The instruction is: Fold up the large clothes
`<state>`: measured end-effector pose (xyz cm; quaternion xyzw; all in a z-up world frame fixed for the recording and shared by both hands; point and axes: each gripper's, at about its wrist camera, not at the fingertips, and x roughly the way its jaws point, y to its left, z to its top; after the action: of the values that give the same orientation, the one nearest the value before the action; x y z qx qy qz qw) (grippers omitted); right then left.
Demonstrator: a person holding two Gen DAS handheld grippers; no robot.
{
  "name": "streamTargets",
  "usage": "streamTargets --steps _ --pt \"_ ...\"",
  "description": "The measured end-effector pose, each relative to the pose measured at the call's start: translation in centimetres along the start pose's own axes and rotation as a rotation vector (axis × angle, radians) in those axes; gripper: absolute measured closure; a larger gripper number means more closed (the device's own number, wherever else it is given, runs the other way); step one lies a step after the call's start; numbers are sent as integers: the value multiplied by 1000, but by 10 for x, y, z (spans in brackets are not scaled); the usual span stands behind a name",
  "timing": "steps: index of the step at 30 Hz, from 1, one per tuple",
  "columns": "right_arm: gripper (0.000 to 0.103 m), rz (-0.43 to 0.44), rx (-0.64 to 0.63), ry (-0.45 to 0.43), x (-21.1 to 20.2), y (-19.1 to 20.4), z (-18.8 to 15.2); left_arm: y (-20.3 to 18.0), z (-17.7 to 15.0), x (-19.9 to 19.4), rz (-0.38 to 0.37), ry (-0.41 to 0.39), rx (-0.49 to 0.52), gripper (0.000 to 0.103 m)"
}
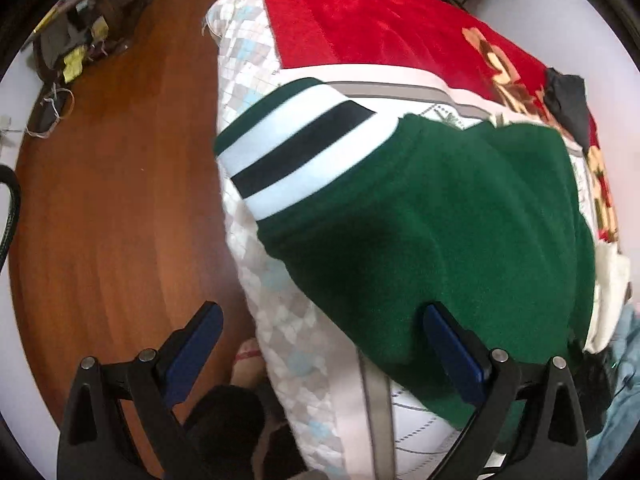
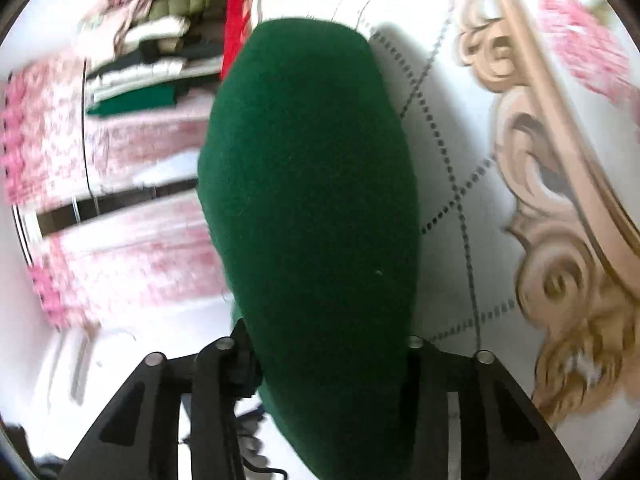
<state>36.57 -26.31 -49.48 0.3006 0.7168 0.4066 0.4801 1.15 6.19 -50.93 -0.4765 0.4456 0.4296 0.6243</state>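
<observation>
A large dark green sweater with a white-and-navy striped hem lies on the bed, its hem toward the bed's left edge. My left gripper is open and empty, hovering over the bed's near edge; its right blue finger overlaps the sweater's near edge, its left finger is over the floor. In the right wrist view the same green sweater fills the space between the right gripper's arms and drapes over them. My right gripper is shut on this fabric; its fingertips are hidden by it.
The bed has a white diamond-patterned quilt and a red floral blanket at the far side. Wooden floor lies to the left. A carved headboard stands right of the right gripper. Stacked folded clothes sit on a shelf.
</observation>
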Motion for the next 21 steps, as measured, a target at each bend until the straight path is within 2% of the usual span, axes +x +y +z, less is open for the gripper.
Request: streamTargets --steps 4,8,11,12,13,16,17,21 --pt "61 16 122 -97 -57 -22 -21 -17 -3 1 -48 41 34 1" --pt "59 2 208 -187 -128 -64 -42 -51 -19 13 -141 115 82 1" --pt "50 6 265 -217 -148 -91 -41 -79 -34 30 -231 190 108 1" --pt "46 11 269 -213 -156 -99 -40 -90 -41 39 -281 230 112 1" --pt "36 0 264 -205 -155 -105 -36 -97 -47 46 -312 262 114 1" --pt "24 -23 230 -163 -161 -119 -28 -113 -63 75 -370 341 92 1" --pt "21 -20 222 -152 -161 -122 -26 -115 -66 83 -379 350 78 1" --pt "19 17 194 -130 -147 -137 -17 -125 -58 89 -396 297 50 1"
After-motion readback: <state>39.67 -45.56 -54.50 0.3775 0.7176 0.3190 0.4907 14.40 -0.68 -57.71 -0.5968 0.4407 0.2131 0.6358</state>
